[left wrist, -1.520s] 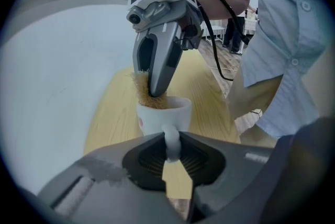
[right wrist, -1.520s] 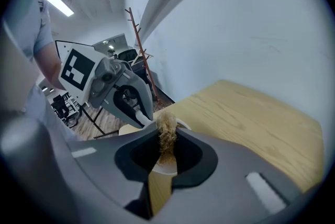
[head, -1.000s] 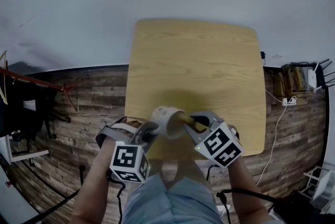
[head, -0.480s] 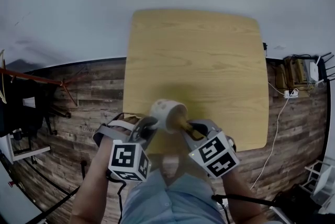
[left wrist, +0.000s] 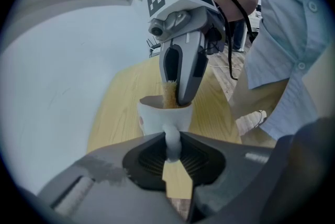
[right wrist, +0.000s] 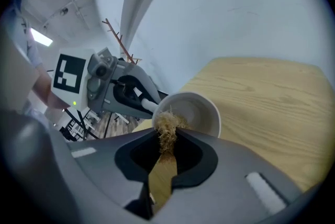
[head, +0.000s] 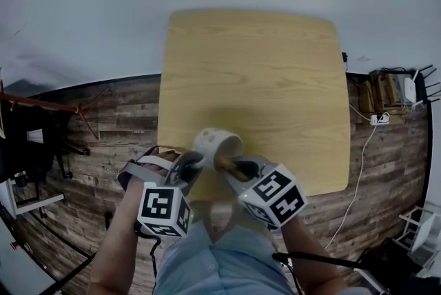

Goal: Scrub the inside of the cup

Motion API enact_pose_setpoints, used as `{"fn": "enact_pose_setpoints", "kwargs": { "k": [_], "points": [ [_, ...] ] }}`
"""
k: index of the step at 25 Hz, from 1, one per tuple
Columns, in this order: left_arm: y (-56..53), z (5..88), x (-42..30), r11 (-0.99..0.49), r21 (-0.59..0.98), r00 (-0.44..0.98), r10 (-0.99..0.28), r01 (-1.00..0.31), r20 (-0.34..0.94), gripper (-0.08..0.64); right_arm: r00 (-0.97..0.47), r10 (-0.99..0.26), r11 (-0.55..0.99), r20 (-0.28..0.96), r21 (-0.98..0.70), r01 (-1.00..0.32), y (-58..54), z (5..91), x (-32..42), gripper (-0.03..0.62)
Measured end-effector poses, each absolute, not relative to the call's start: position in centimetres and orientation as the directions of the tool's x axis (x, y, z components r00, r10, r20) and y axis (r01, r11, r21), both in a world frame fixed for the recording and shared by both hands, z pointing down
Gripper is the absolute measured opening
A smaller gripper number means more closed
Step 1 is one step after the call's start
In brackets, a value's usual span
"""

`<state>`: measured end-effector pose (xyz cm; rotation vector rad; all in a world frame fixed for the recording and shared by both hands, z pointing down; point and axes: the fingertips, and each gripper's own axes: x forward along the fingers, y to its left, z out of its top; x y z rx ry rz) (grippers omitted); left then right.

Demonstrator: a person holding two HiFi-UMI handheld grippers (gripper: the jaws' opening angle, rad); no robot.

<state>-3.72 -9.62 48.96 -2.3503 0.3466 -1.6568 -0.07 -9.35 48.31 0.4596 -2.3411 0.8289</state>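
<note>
The white cup [head: 217,145] is held tilted over the near left part of the table [head: 275,66], its mouth turned towards the right gripper [right wrist: 166,139]; the left gripper [left wrist: 171,150] has its fingers [left wrist: 112,168] clamped on the cup's handle [left wrist: 171,139]; the right gripper's fingers [right wrist: 238,165] are closed on a straw-coloured fibrous scrubber [right wrist: 167,124], whose frayed tip reaches over the rim into the cup; whether the cup's base touches the table cannot be told; beyond the table's left edge lies a dark plank floor [head: 117,128]; the person's pale blue shirt [head: 220,259] shows off the table's near edge.
</note>
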Motion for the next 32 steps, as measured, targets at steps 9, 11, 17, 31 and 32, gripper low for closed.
{"fn": "enact_pose_setpoints", "kwargs": {
  "k": [9, 11, 17, 31, 32],
  "points": [
    [-9.4, 49.1, -3.6, -0.945, -0.324, 0.351, -0.315, -0.032, 0.882, 0.071, -0.805, -0.181, 0.681, 0.565, -0.518, -0.517, -11.3, 47.2, -1.1, 0.054],
    [-9.5, 49.1, -3.7, -0.946, -0.323, 0.357, -0.313, -0.034, 0.880, 0.071, -0.799, -0.213, 0.673, 0.562, -0.509, -0.537, -12.0, 46.7, -0.8, 0.054],
    [-9.7, 49.6, -4.0, -0.948, -0.312, 0.414, -0.311, -0.068, 0.856, 0.071, -0.765, -0.294, 0.647, 0.574, -0.469, -0.601, -13.5, 45.1, 1.0, 0.054],
    [-10.2, 51.3, -6.8, -0.953, -0.108, 0.647, -0.274, -0.285, 0.712, 0.071, -0.675, -0.550, 0.628, 0.491, -0.289, -0.722, -16.0, 37.0, 3.3, 0.057],
    [-10.2, 51.4, -7.0, -0.950, -0.087, 0.664, -0.273, -0.299, 0.696, 0.071, -0.671, -0.562, 0.629, 0.483, -0.277, -0.726, -15.9, 36.6, 3.2, 0.057]
  ]
}}
